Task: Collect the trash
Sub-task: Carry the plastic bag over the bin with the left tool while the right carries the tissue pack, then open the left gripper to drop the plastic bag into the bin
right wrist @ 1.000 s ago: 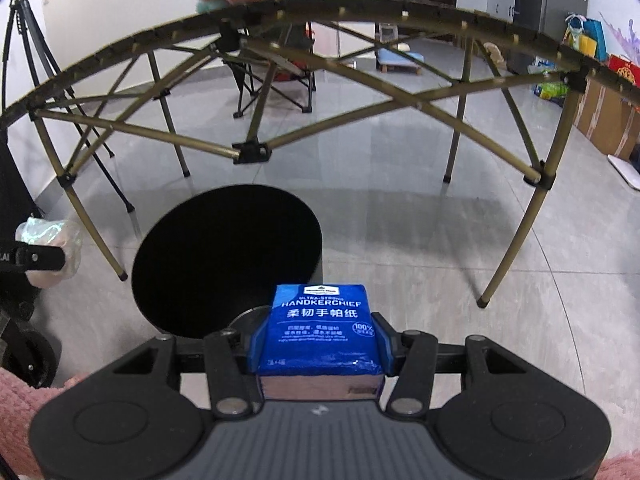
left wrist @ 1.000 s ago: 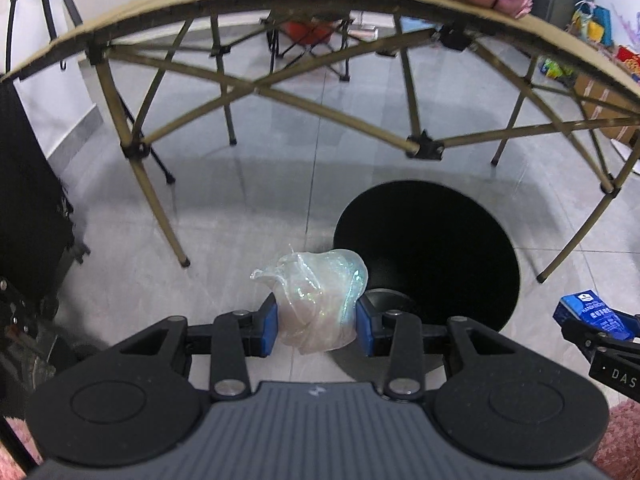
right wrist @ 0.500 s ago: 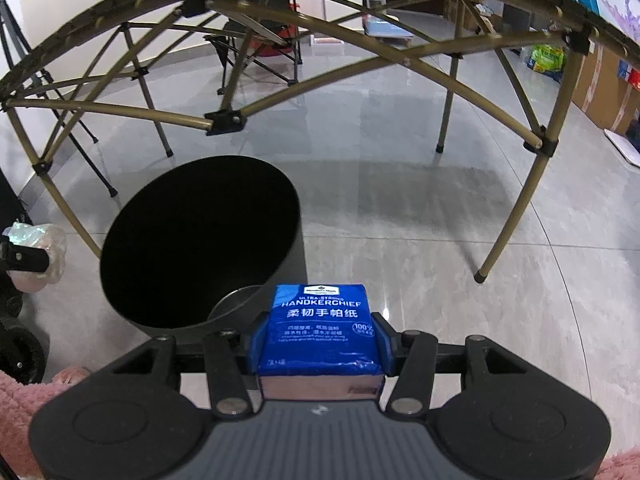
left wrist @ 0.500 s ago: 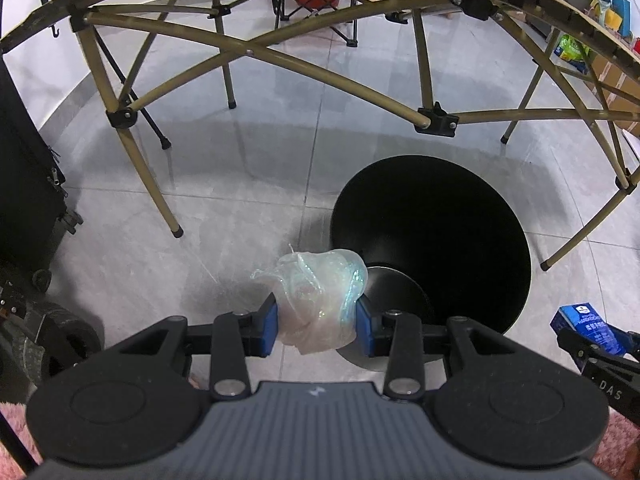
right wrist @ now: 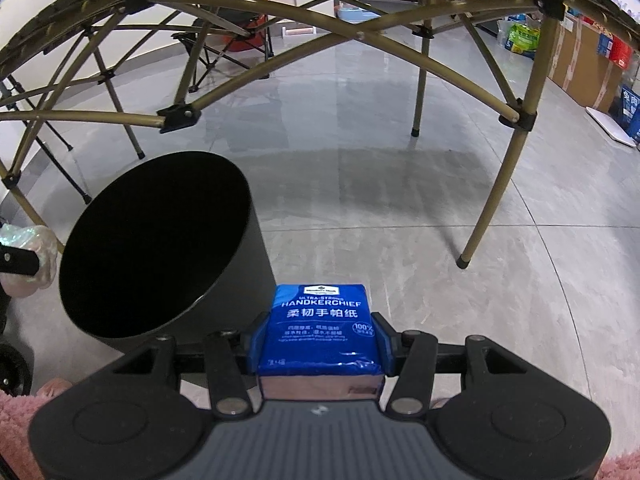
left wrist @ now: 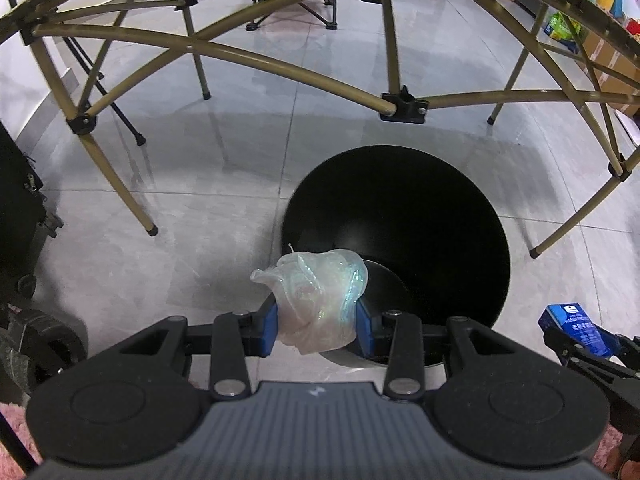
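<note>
A black bin [right wrist: 160, 248] stands on the grey tiled floor [right wrist: 400, 208]

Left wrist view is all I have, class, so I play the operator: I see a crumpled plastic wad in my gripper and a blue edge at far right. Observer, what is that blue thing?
Observer: A blue handkerchief pack, its printed face legible in the right wrist view, clamped in the right gripper.
Operator: Is that pack over the bin?
Observer: No. From that side the black bin stands to the pack's left, with grey floor beyond the pack.
Operator: And how does my plastic wad look from there?
Observer: The plastic wad hangs outside the bin's left wall, not above its opening, held by the left gripper.
</note>
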`<state>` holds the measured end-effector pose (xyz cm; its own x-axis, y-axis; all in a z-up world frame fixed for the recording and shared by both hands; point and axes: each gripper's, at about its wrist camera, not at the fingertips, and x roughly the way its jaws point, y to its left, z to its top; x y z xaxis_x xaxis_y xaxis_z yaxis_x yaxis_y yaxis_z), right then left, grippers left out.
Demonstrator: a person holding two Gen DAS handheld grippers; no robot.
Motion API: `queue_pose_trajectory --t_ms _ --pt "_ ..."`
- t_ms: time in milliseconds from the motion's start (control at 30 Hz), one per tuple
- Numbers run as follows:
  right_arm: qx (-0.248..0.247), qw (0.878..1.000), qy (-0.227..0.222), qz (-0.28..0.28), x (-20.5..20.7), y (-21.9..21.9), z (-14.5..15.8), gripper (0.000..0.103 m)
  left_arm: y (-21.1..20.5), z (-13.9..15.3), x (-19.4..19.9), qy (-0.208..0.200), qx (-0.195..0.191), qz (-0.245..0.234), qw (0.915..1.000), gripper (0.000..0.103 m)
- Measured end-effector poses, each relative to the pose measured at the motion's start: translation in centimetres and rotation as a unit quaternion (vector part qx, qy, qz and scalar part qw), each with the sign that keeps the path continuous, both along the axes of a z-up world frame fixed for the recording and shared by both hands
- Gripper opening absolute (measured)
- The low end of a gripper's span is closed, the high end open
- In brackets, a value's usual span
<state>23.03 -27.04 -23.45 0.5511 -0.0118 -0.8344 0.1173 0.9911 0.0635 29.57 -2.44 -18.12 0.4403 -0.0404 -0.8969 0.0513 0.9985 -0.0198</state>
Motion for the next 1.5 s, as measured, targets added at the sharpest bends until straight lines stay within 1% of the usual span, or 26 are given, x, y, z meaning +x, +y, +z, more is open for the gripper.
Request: queue_pose_trajectory --t_ms 567,1233,1333,1367,1433,1500 --pt "0.0 1.0 -0.012 -0.029 0.2 -2.4 -0.4 0.051 -4.9 -0.9 1.7 0.02 -0.005 -0.031 0.9993 0.039" --pt "0.0 0.998 -0.023 -0.059 0.3 -4.7 -0.4 0.051 -8.3 -2.8 3.4 0.056 -0.001 -0.033 0.9979 0.039" --pt "0.001 0.998 -0.022 -0.062 0.2 -4.8 -0.5 0.051 -8.6 -2.8 3.5 0.056 0.001 -0.036 0.9978 0.041" --pt "0.002 0.998 -0.022 -0.064 0.2 -4.9 -0.5 0.051 -8.6 -2.8 3.4 0.055 0.0 -0.035 0.9978 0.045" --pt "0.003 0.998 -0.022 -0.065 0.2 -5.0 -0.5 0.051 -8.6 -2.6 3.3 0.053 0.001 -0.033 0.998 0.057" --pt "0.005 0.998 -0.023 -0.065 0.2 -5.0 -0.5 0.051 -8.7 -2.5 3.3 0.049 0.002 -0.03 0.9983 0.084"
